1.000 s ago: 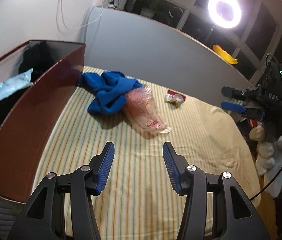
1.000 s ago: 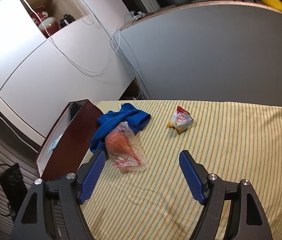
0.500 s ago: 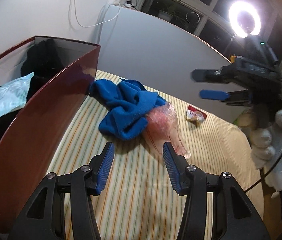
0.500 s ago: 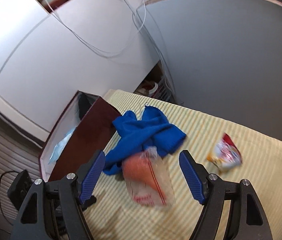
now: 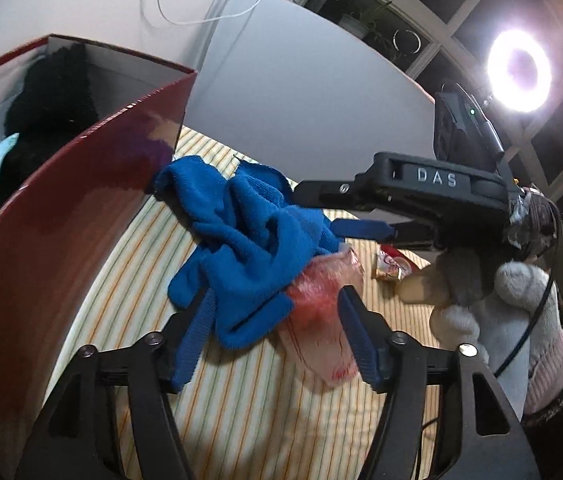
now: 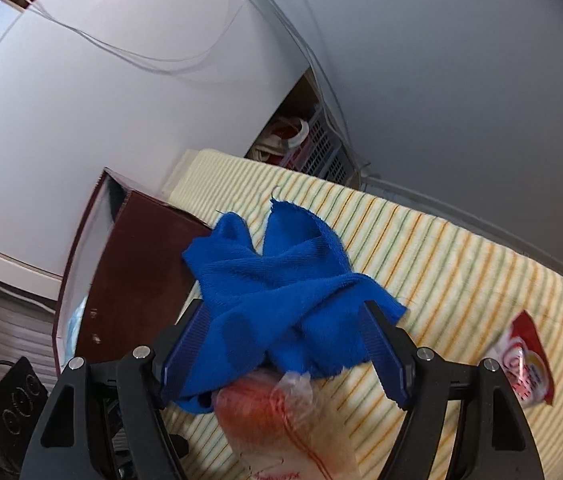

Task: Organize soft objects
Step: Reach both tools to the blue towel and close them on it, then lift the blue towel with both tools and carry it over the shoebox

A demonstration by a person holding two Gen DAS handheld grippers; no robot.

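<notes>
Lying crumpled on the striped worktop [image 6: 461, 264] just beside the dark red box [image 5: 61, 220], the blue cloth [image 6: 281, 292] looked light, limp and easy to bunch. Part of it draped over a clear bag [image 5: 321, 328] of something reddish. Both the left tool [image 5: 273, 340] and the right tool [image 6: 283, 354] stood wide, bracketing the heap. A thick middle fold seemed the best hold; the slick bag might come along.

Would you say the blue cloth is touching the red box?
Touching. In the left wrist view, a corner of the blue cloth lies against the red box wall with no striped cover showing between; the right wrist view agrees.
</notes>
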